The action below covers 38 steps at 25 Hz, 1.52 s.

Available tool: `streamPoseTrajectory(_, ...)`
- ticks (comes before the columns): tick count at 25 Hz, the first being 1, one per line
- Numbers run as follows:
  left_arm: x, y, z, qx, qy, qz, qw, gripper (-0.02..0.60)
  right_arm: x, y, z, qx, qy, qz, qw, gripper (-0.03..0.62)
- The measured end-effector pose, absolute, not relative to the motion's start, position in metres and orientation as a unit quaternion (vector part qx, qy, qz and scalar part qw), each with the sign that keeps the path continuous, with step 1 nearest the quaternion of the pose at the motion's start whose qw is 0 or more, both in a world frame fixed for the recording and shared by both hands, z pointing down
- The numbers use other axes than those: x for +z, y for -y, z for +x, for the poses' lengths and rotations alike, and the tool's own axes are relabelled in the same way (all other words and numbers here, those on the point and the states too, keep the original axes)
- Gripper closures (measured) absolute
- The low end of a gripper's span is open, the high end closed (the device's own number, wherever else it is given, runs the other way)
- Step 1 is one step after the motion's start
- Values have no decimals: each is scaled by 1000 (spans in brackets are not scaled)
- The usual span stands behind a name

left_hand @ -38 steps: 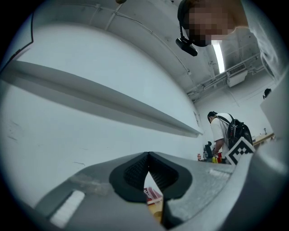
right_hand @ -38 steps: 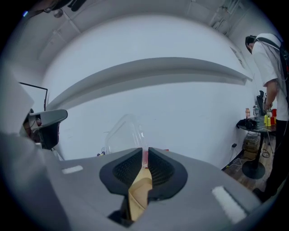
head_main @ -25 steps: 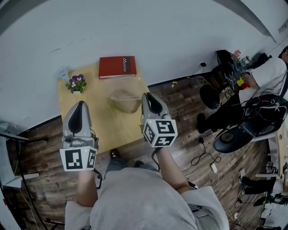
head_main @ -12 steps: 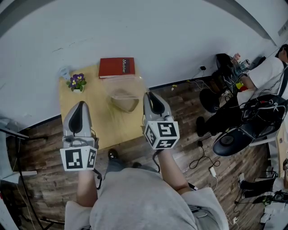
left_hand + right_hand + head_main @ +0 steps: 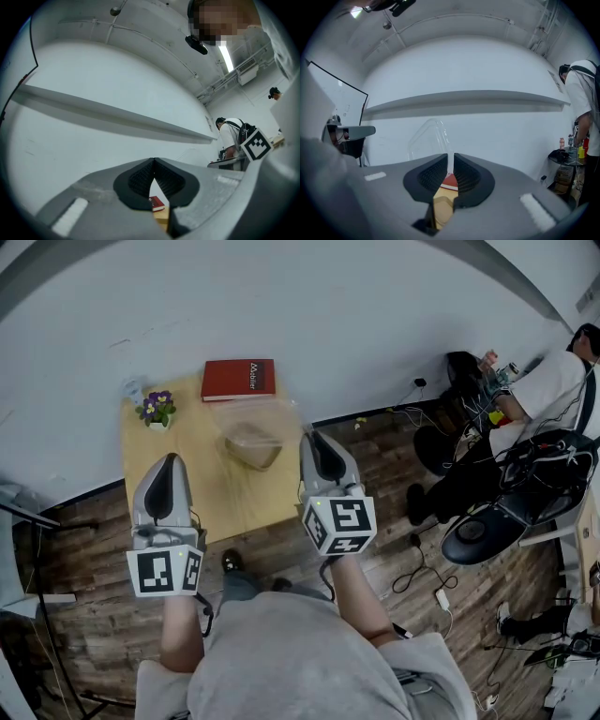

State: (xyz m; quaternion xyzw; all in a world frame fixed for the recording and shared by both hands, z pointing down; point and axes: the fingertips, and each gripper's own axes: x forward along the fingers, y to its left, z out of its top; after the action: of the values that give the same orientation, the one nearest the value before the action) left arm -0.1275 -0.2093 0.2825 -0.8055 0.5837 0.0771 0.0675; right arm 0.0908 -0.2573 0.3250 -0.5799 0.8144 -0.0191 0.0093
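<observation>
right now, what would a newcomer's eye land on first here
The clear plastic box over the yellow table, its thin edge pinched in the right claw. Behind it a red book lies at the table's far edge, a small pot of purple flowers to its left; the left claw is shut and empty.

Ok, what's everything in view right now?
light wooden table: one, tan, in front of the person
red hardcover book: one, red, table's far edge
purple potted flowers: one pot, purple, table's far left
clear plastic container: one, clear, lid raised, right of table centre
other person: one, white shirt, far right
left tool: one, grey, shut, empty, over table's near left
right tool: one, grey, apparently closed on the container's lid edge
</observation>
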Motion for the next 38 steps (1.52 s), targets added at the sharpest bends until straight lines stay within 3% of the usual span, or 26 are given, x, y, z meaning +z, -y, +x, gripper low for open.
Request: streamPoseTrajectory(38, 298, 183, -81, 51, -590, -804, 56, 578, 310, 214, 144, 16, -809, -587, 34, 554)
